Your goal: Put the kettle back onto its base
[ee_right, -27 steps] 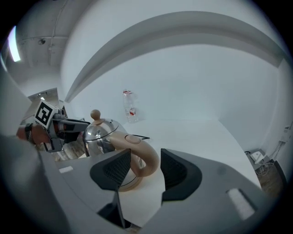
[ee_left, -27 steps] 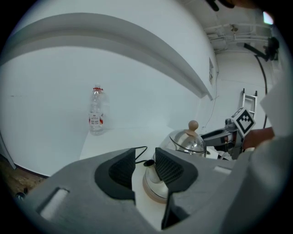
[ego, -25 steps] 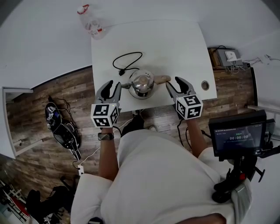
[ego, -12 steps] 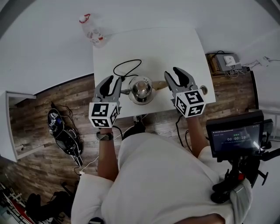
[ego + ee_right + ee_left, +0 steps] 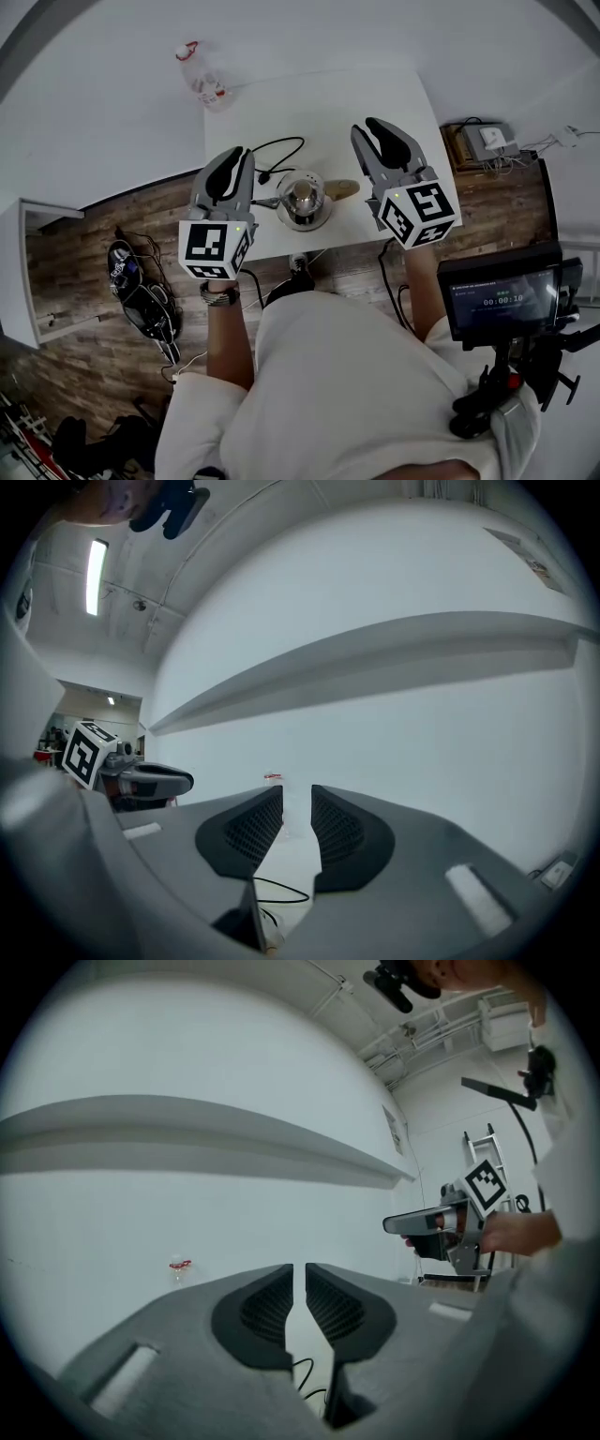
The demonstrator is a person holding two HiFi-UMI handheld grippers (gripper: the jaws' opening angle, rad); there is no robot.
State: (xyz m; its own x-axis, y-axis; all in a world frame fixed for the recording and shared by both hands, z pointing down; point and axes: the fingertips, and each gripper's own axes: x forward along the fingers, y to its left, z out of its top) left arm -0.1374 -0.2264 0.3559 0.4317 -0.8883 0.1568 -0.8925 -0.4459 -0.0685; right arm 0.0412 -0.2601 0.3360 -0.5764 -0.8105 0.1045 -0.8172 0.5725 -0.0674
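Observation:
The steel kettle (image 5: 302,199) with its wooden handle (image 5: 339,189) stands on the white table (image 5: 375,94), on a round disc from which a black cord (image 5: 277,150) loops away. Both grippers hang well above the table on either side of it, touching nothing. My left gripper (image 5: 230,161) (image 5: 299,1269) has just been closing; a narrow slit is left and nothing is in it. My right gripper (image 5: 375,133) (image 5: 297,794) has also been closing; its gap is a little wider and empty.
A clear plastic bottle with a red cap (image 5: 200,73) stands at the table's far left corner. A monitor on a stand (image 5: 506,300) is at the right. A shelf with small devices (image 5: 483,141) sits beyond the table's right edge. A black bag (image 5: 141,281) lies on the wooden floor.
Both grippers have risen from table level beside the kettle toward the head camera, and their jaws have narrowed. The kettle stays in place on the table.

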